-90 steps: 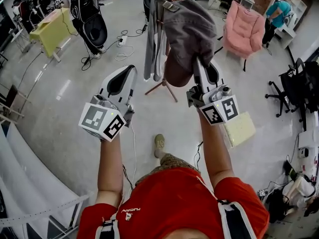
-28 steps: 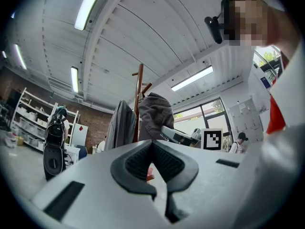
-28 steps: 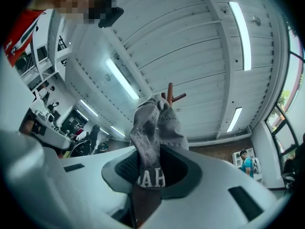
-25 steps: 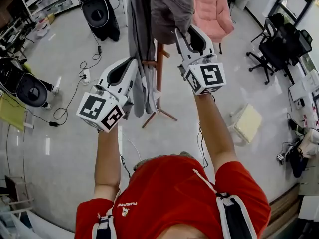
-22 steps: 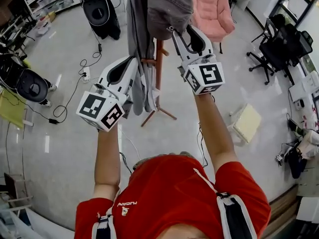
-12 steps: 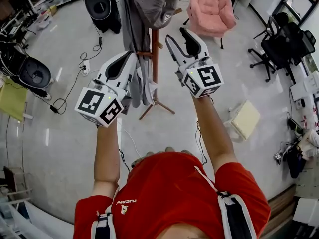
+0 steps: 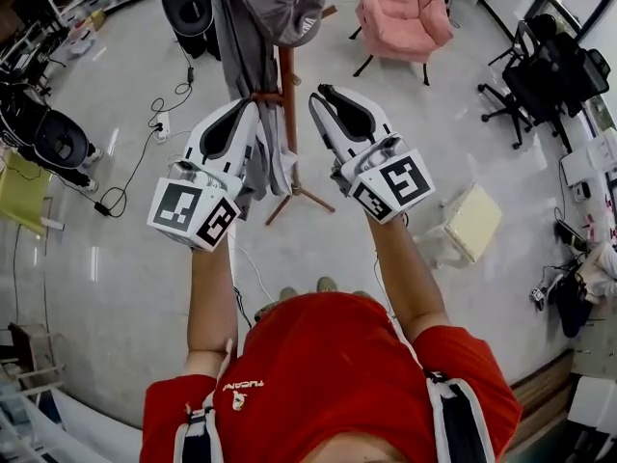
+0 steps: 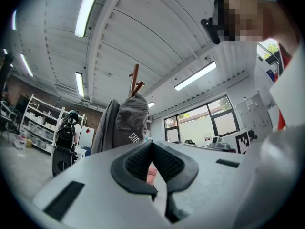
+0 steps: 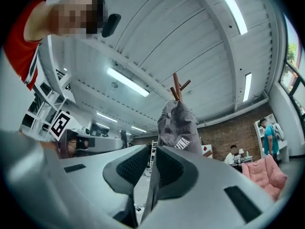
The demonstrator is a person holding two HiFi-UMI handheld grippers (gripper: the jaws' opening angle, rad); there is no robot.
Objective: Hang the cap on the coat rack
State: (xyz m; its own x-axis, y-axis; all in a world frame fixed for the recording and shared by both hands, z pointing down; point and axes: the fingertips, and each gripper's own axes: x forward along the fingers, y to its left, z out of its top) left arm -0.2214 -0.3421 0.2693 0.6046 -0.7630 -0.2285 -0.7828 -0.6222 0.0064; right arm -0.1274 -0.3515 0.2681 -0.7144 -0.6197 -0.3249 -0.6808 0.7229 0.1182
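The grey cap (image 7: 280,3) hangs on top of the wooden coat rack (image 7: 287,95), free of both grippers. In the right gripper view the cap (image 9: 178,123) sits under the rack's pegs (image 9: 177,87), ahead of and above my right gripper (image 9: 151,151). That right gripper (image 7: 323,95) is below the cap; its jaws are closing, a narrow gap is left and nothing is between them. My left gripper (image 7: 249,112) is beside the rack's pole, shut and empty. In the left gripper view the cap (image 8: 133,123) shows beyond the left gripper (image 8: 151,144).
A long grey garment (image 7: 236,46) hangs on the rack beside the cap. A pink armchair (image 7: 400,13), a black golf bag (image 7: 188,3), black office chairs (image 7: 549,66), floor cables (image 7: 145,143) and a pale stool (image 7: 469,222) stand around. A person (image 9: 233,151) sits far back.
The right gripper let go of the cap, which stays on the rack's top, and drew back down and away from it. The left gripper has barely moved.
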